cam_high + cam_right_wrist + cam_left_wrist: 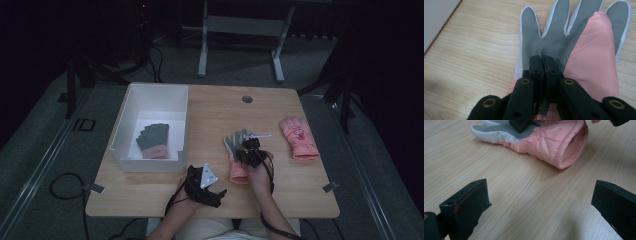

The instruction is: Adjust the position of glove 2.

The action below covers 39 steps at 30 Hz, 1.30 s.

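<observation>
On a wooden table (210, 115), the right gripper (545, 65) pinches the grey palm fabric of a pink glove (564, 42) lying near the front middle, the left gripper (539, 202) rests beside it with jaws wide and empty, and no writing is readable.

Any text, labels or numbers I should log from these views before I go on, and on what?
No readable text in any view.
Pink glove at the table's right: a red-and-white patch on its back, too small and blurred to read.
Glove under the right gripper: plain grey palm, no print.
White bin and the glove inside it: no marking visible.
</observation>
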Each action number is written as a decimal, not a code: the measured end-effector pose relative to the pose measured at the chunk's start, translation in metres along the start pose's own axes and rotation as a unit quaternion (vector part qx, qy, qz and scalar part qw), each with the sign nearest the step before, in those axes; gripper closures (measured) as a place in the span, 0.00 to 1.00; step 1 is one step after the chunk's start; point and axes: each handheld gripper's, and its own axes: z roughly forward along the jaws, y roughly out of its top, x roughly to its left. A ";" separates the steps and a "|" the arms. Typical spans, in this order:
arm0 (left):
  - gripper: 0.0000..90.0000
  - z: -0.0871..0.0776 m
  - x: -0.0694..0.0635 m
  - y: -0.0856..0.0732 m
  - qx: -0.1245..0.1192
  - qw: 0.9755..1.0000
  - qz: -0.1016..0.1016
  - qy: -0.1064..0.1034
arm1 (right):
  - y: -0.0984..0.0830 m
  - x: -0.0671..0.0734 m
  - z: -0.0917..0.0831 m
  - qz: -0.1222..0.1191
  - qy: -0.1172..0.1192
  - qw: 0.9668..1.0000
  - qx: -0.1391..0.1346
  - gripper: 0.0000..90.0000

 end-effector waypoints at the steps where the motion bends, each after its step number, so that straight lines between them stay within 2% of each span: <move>1: 0.01 0.000 0.000 0.000 0.000 1.000 0.000 -0.001 | 0.000 0.000 0.002 -0.001 0.003 1.000 -0.001 0.95; 7: 0.01 -0.001 0.000 0.000 -0.002 1.000 -0.001 0.000 | 0.000 -0.001 0.000 0.001 0.013 1.000 -0.008 0.85; 10: 0.01 -0.001 0.002 -0.001 0.000 1.000 -0.001 -0.001 | 0.003 -0.001 -0.015 -0.020 0.021 0.999 -0.020 0.80; 11: 0.01 0.000 0.002 -0.001 0.001 1.000 -0.001 -0.001 | 0.005 -0.003 -0.022 -0.026 0.034 0.999 -0.029 0.78; 14: 0.01 0.000 0.002 -0.002 0.001 1.000 -0.001 -0.001 | 0.010 -0.013 -0.042 -0.047 0.050 0.996 -0.050 0.74; 17: 0.01 -0.001 0.002 -0.002 0.000 1.000 -0.001 -0.001 | 0.013 -0.034 -0.059 -0.062 0.052 0.994 -0.070 0.73; 20: 0.01 -0.001 0.002 -0.002 0.003 1.000 -0.002 0.000 | 0.015 -0.059 -0.071 -0.070 0.030 0.994 -0.075 0.73; 22: 0.01 0.000 0.002 -0.002 0.001 1.000 -0.005 0.001 | 0.017 -0.078 -0.078 -0.076 0.007 0.994 -0.083 0.73; 24: 0.01 0.000 0.002 -0.002 0.002 1.000 -0.006 0.001 | 0.018 -0.098 -0.085 -0.070 -0.004 0.994 -0.089 0.73; 29: 0.01 0.000 0.003 -0.003 0.000 1.000 -0.006 0.000 | 0.018 -0.144 -0.098 -0.037 -0.031 0.993 -0.104 0.73; 31: 0.01 0.000 0.003 -0.003 0.000 1.000 -0.006 0.001 | 0.018 -0.160 -0.101 -0.028 -0.043 0.992 -0.113 0.72; 33: 0.01 0.000 0.003 -0.003 0.000 1.000 -0.005 -0.001 | 0.020 -0.173 -0.100 -0.028 -0.062 0.992 -0.108 0.72; 39: 0.01 0.000 0.004 -0.005 0.001 1.000 -0.011 0.000 | 0.021 -0.201 -0.089 -0.047 -0.099 0.990 -0.090 0.71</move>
